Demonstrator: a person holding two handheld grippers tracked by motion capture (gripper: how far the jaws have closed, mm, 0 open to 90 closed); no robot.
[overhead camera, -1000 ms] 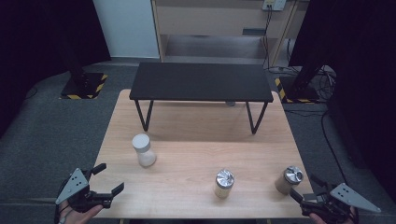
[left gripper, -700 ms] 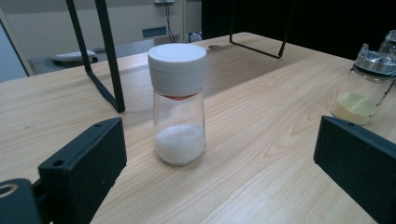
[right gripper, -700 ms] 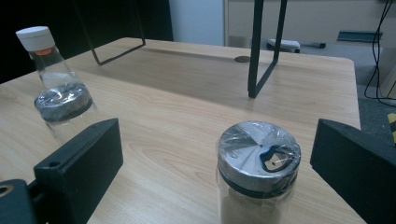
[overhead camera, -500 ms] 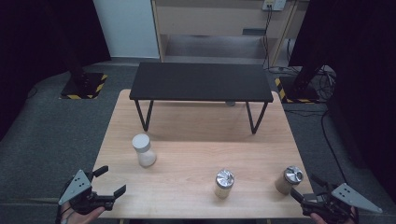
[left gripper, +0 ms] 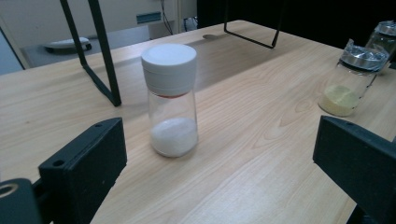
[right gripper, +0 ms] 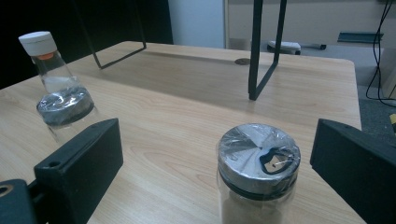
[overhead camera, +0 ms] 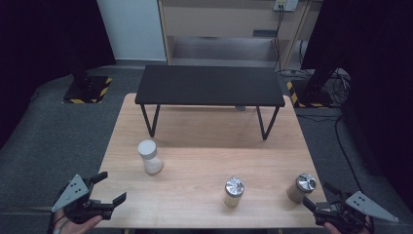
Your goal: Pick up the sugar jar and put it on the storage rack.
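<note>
A pale wooden desk fills the middle of the high view, set on grey carpet in a dim room. A low black bench on thin metal legs stands across the upper half of the desk. Beyond it, at the top of the frame, are a white panel and an open wooden shelf unit. Yellow-and-black striped stand bases sit on the floor at the upper left and upper right.

Three jars stand upright, well apart. A white-capped jar of white powder is left of centre. A silver-lidded jar of yellow powder is at lower centre. Another silver-lidded jar stands near the lower right edge.

The left gripper is at the lower left corner, just off the desk edge, its fingers apart around nothing. The right gripper is at the lower right, fingers spread wide, just beside the rightmost jar. The desk's centre lies bare between the jars and bench legs.
</note>
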